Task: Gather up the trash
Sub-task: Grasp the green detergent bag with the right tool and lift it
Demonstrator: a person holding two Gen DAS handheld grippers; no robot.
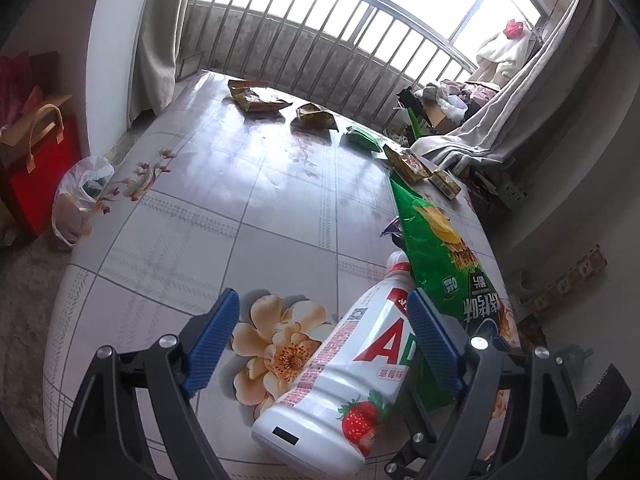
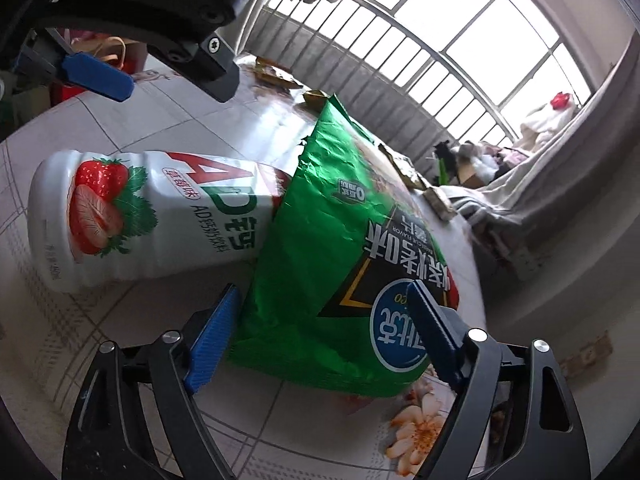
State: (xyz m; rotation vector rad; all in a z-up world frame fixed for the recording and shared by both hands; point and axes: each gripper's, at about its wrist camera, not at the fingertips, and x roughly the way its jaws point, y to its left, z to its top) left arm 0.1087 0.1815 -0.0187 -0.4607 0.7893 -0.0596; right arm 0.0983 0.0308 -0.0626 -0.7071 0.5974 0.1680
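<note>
A white plastic strawberry-milk bottle [image 1: 340, 372] is lying on its side on the floral plastic-covered table [image 1: 224, 216], its neck tucked under a crinkled green foil chip bag [image 2: 340, 248]. The left gripper [image 1: 324, 344] is standing wide around the bottle; the right gripper [image 2: 324, 340] is straddling the bag's end, jaws spread, pads not pressing.

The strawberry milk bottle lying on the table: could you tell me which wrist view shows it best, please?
The right wrist view: the white bottle lies side-on, base and label clear, only its neck hidden behind the green chip bag. The left wrist view shows it lengthwise, partly covered by a blue finger pad.
</note>
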